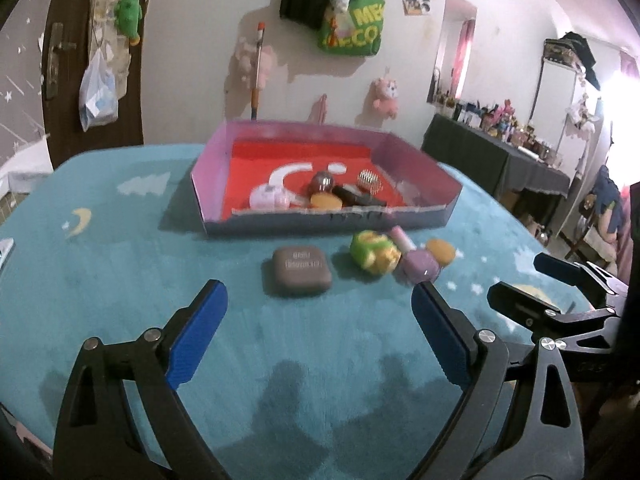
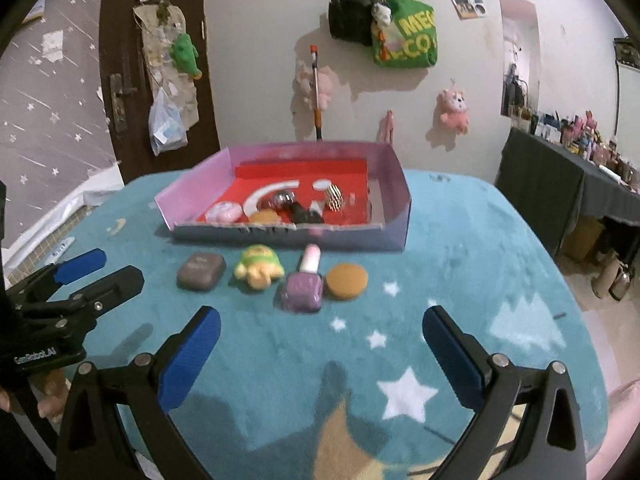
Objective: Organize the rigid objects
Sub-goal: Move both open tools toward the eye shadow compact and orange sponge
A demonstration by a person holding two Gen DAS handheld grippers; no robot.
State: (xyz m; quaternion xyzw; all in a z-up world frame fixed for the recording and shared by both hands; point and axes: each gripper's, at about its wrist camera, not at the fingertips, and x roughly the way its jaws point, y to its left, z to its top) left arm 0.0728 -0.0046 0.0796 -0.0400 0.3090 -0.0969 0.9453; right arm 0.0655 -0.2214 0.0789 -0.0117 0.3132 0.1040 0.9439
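Left wrist view: the left gripper (image 1: 318, 312) hangs over the blue tabletop (image 1: 120, 280) with its fingers wide apart and nothing between them. Ahead lie a grey case (image 1: 302, 271), a green toy (image 1: 374, 252), a purple bottle (image 1: 418, 265) and an orange puff (image 1: 440, 251), in a row along the near wall of the tray (image 1: 320, 222). The bottle touches the toy and the puff, as far as the blur shows. Several small things lie in the tray. The right gripper (image 1: 532, 280) shows at the right edge.

Right wrist view: the right gripper (image 2: 320, 332) hovers nearer the bottle (image 2: 302, 290) and puff (image 2: 346, 281), its fingers also spread and empty. The left gripper (image 2: 102, 270) juts in from the left edge, beside the case (image 2: 201, 271).
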